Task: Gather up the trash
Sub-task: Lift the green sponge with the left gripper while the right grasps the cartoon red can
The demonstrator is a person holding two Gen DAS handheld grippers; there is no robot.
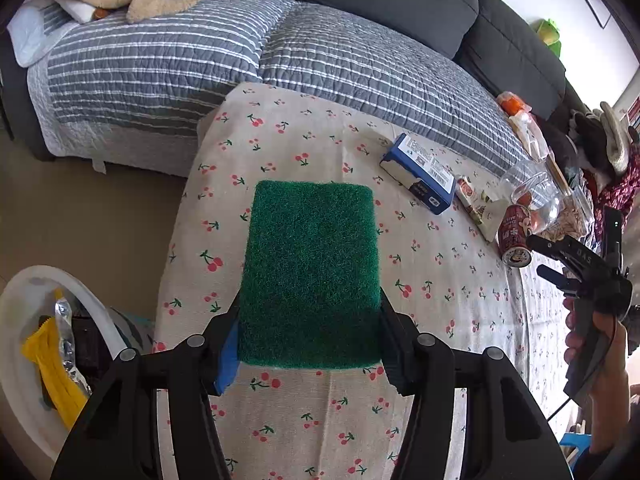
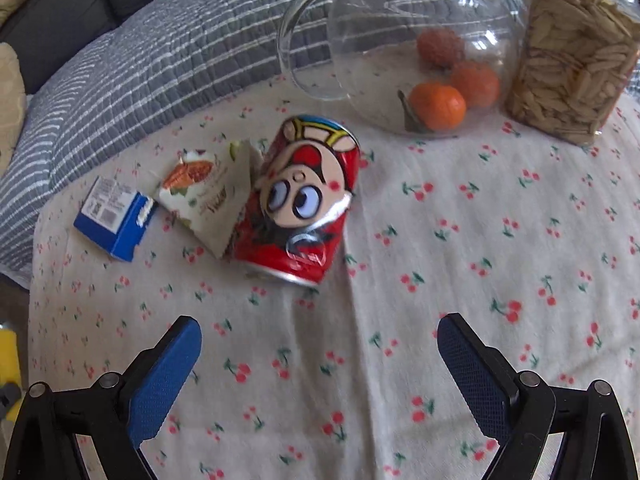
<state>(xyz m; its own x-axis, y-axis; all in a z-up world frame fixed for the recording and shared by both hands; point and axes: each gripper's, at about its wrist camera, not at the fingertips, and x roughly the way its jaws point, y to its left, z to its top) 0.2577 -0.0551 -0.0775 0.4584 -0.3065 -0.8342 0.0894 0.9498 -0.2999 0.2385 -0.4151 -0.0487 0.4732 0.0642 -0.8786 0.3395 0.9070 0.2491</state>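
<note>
Left hand-held gripper (image 1: 310, 344) clamped on green scouring pad (image 1: 310, 276), carried above cherry-print worktop (image 1: 288, 136), likely for wiping once litter gone. Right hand-held gripper (image 2: 320, 364) spread apart, empty, aimed at crushed red can (image 2: 298, 204) lying mid-worktop. Snack wrapper (image 2: 208, 196) touching can's side, blue carton (image 2: 114, 220) just beside wrapper toward sofa-side edge. Glass jar with oranges (image 2: 400, 40) and seed jar (image 2: 572, 56) behind can, apart from it. White bin (image 1: 24, 312) off worktop's edge, already holding rubbish.

One green scouring pad (image 1: 310, 276), one red can (image 2: 298, 208), one blue box (image 2: 114, 218), one snack wrapper (image 2: 208, 196), two glass jars (image 2: 416, 40) — three oranges (image 2: 438, 106) inside one.
</note>
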